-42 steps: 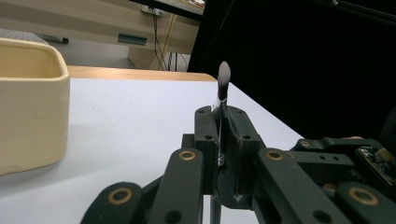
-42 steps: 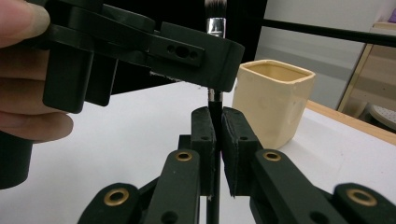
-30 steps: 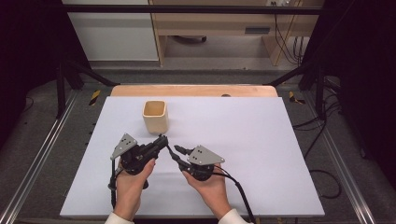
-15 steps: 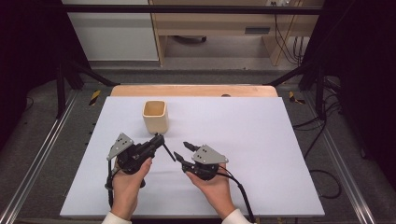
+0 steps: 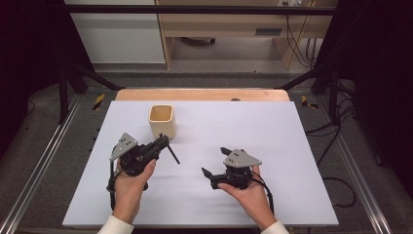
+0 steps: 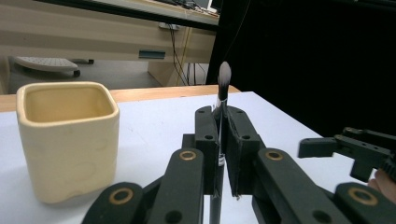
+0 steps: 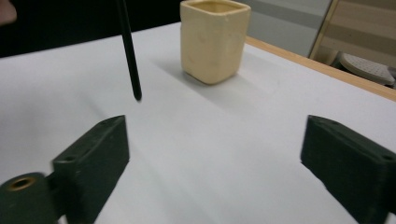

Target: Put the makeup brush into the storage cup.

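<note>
Brush [image 6: 223, 88] stands clamped upright in the left gripper [image 5: 163, 144], just beside the cup [image 5: 161, 120]; the right gripper [image 5: 214, 161], jaws apart, sits farther off.

One cream cup [image 5: 161, 120]; one thin black brush [image 6: 221, 107]; two grippers, the left gripper [image 5: 164, 142] and the right gripper [image 5: 215, 161]; two hands; one white table [image 5: 272, 141].

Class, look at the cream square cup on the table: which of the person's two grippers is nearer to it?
The left. The left gripper, shut on a brush, sits just in front of the cream cup; the right gripper, open, is farther off to the cup's right.
</note>
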Motion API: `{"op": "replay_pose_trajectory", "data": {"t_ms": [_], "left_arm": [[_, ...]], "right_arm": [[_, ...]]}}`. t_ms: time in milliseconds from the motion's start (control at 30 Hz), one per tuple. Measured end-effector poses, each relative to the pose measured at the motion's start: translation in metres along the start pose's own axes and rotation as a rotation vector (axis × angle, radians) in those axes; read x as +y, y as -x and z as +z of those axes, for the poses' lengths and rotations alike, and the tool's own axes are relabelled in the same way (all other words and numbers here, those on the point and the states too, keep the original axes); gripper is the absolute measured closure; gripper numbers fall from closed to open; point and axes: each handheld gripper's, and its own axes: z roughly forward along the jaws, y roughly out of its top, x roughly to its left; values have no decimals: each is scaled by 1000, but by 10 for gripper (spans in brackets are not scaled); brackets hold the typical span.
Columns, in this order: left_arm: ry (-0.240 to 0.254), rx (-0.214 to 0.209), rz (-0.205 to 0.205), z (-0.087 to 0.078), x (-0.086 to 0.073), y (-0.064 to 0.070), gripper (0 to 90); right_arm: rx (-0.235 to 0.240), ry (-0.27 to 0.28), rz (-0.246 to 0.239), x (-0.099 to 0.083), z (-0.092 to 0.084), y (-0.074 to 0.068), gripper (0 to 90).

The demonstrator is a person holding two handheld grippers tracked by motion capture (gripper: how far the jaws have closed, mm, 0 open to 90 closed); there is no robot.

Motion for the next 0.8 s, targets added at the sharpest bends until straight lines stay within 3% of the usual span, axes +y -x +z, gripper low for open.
{"op": "replay_pose_trajectory", "data": {"t_ms": [100,200,400,633,733,800], "left_arm": [[-5,4,23,5,7,1,843],[-5,6,51,9,13,2,843],[6,5,87,13,29,-1,842],[4,15,121,13,49,-9,843],[-10,37,182,12,57,-11,842],[0,37,180,12,62,-15,842]], "right_arm": [[-10,13,25,-10,-9,9,46],[5,82,88,-13,-18,21,49],[-100,40,40,-21,-22,29,53],[-126,70,28,-23,-27,31,67],[-145,78,48,-24,-31,33,70],[-150,76,54,-25,-32,34,64]]}}
